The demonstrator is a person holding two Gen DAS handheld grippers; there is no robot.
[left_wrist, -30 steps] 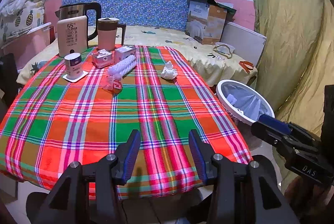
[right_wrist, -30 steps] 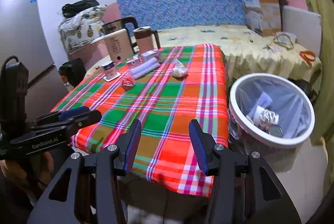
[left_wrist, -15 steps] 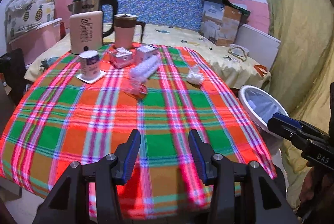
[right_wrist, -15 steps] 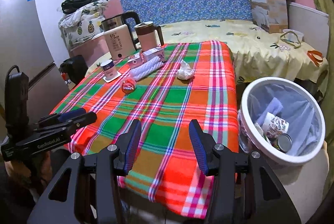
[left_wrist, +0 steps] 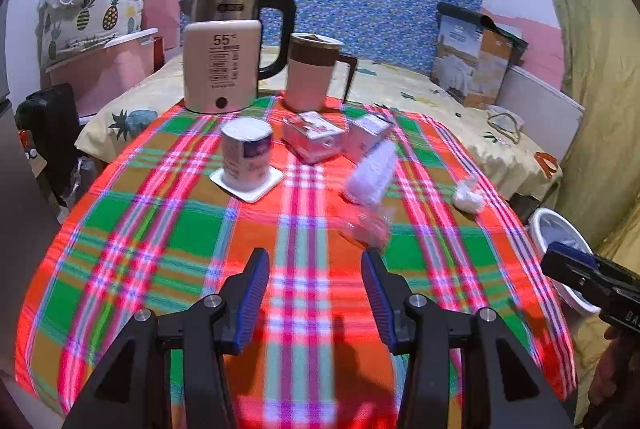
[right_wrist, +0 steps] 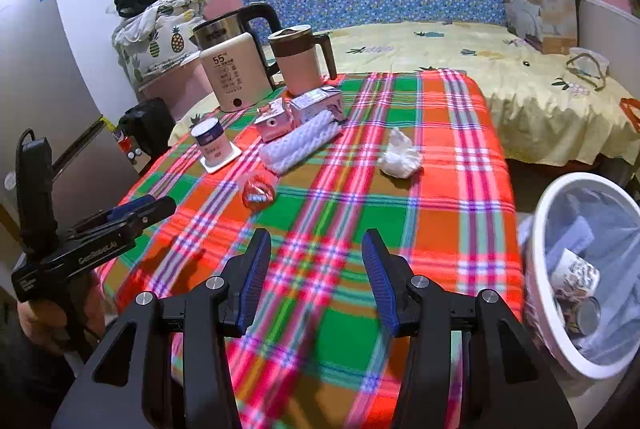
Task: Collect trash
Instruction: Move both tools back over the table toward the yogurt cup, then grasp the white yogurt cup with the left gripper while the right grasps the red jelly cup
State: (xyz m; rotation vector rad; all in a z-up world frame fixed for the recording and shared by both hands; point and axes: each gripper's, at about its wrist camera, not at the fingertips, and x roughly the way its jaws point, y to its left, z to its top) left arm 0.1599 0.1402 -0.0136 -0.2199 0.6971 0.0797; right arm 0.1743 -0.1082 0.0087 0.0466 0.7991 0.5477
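Hovering over the near edge of the plaid cloth [right_wrist: 436, 229], both grippers have their jaws spread wide with nothing between them. The left gripper [left_wrist: 316, 293] points toward the middle of the table; seen from the right wrist, it [right_wrist: 132, 211] hangs at the table's left edge, held in a hand [right_wrist: 40, 317].

At the far left of the cloth stands a white heater [right_wrist: 234, 77] marked 55, with a steel kettle [right_wrist: 234, 23] close behind it. In front sits a small white can [right_wrist: 212, 143] on a square coaster [right_wrist: 232, 155]. To their right is a pink jug [right_wrist: 302, 63] with a brown lid. Below the jug lie two small pink cartons [right_wrist: 296, 111], touching each other, and a white ribbed roll [right_wrist: 300, 143] just in front of them. A red wrapper [right_wrist: 258, 191] lies on the cloth nearer the grippers, just beside the roll's end. Further right, apart from the rest, sits a crumpled tissue [right_wrist: 398, 159].

The right gripper [right_wrist: 318, 287] is over the cloth's near edge, the wrapper ahead and to its left. At far right, off the table and lower, a white bin [right_wrist: 538, 229] with a clear liner holds a can and paper scraps.
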